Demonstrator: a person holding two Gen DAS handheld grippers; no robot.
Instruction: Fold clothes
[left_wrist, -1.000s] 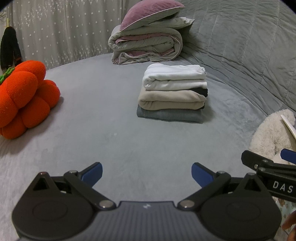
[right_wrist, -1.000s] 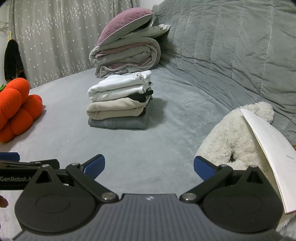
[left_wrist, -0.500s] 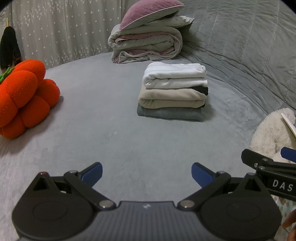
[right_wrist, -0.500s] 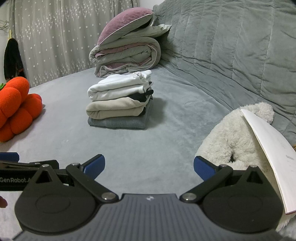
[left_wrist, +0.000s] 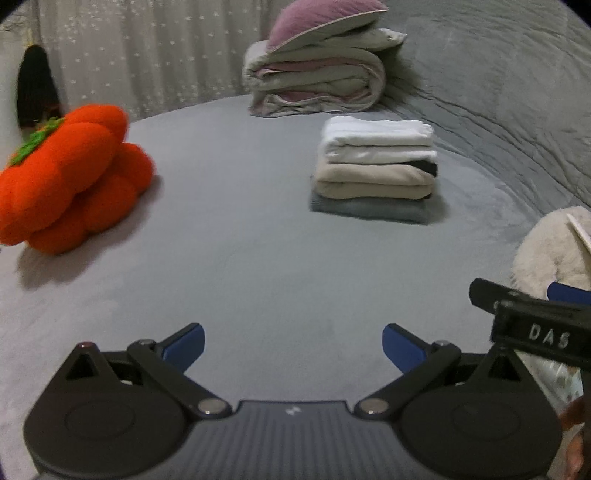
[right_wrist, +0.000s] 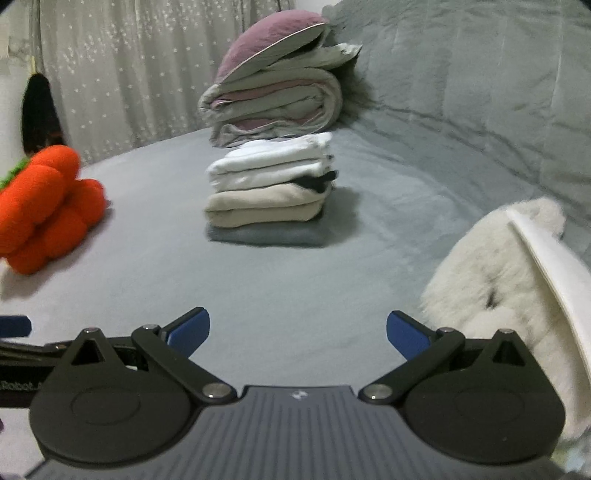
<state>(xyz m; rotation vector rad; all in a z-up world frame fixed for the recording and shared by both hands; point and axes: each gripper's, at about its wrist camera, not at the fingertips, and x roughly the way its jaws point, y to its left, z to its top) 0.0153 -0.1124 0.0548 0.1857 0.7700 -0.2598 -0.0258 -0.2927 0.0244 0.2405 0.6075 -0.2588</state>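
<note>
A neat stack of folded clothes (left_wrist: 375, 168) lies on the grey bed: white on top, a black layer, beige, grey at the bottom. It also shows in the right wrist view (right_wrist: 271, 192). My left gripper (left_wrist: 293, 349) is open and empty, low over the bedspread, well short of the stack. My right gripper (right_wrist: 298, 338) is open and empty too, side by side with the left. The right gripper's body shows at the right edge of the left wrist view (left_wrist: 535, 321).
An orange pumpkin plush (left_wrist: 70, 177) sits at the left. A folded duvet with a purple pillow (left_wrist: 317, 77) lies behind the stack. A white fluffy toy under a white board (right_wrist: 509, 273) lies at the right. The grey padded headboard (right_wrist: 480, 85) curves along the right.
Both views have swung to the left, so the stack, the plush and the duvet have shifted right in view. Both grippers stay open and empty.
</note>
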